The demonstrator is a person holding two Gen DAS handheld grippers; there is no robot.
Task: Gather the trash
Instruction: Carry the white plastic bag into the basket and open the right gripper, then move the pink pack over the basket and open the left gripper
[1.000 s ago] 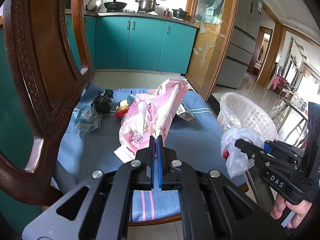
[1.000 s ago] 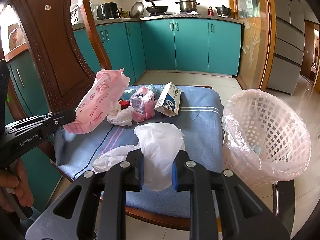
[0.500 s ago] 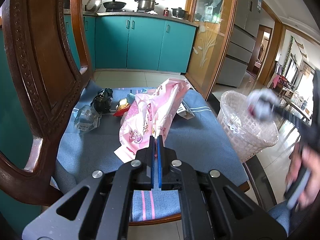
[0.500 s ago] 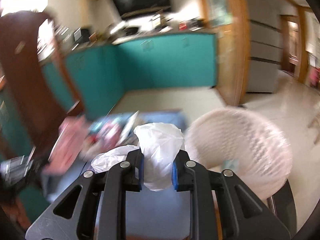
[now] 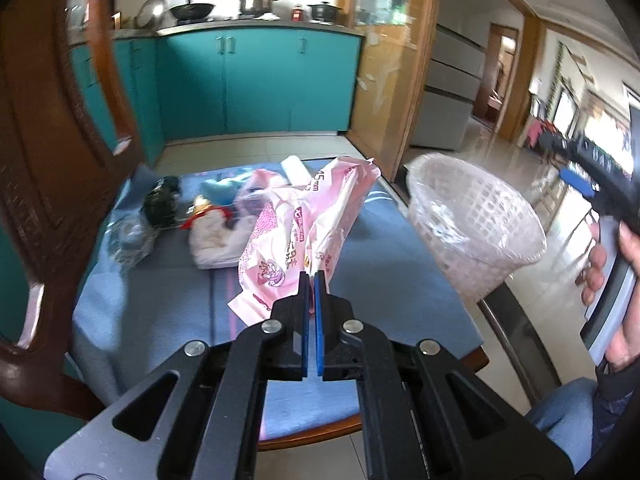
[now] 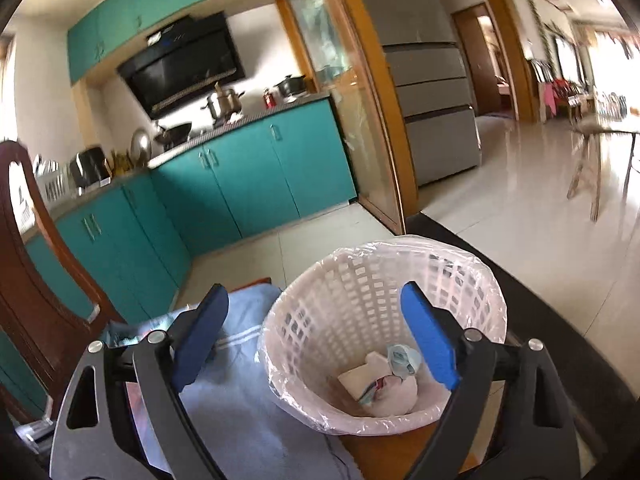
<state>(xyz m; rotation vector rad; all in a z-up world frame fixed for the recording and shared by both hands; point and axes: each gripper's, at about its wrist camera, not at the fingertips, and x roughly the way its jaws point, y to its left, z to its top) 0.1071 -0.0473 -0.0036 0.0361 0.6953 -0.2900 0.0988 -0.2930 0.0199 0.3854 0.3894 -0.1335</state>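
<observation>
My left gripper [image 5: 311,280] is shut on a pink plastic package [image 5: 304,224] and holds it above the blue chair cushion [image 5: 168,300]. More trash lies behind it: a white bag [image 5: 214,240], a black wrapper [image 5: 162,200] and a clear wrapper [image 5: 128,236]. My right gripper [image 6: 316,336] is open and empty above the white lattice bin [image 6: 360,288], which has a clear liner. White and coloured trash [image 6: 384,388] lies at the bin's bottom. In the left wrist view the bin [image 5: 476,232] stands right of the chair and the right gripper [image 5: 580,164] is above it.
The carved wooden chair back [image 5: 52,128] rises at the left. Teal kitchen cabinets [image 5: 256,84] stand behind, a grey fridge [image 6: 432,80] to the right. A dark table edge [image 6: 532,300] runs beside the bin. A wooden stool [image 6: 592,164] stands on the tiled floor.
My right gripper carried the white plastic bag from the chair to over the bin and opened; the bag is gone from its fingers. My left gripper still holds the pink package.
</observation>
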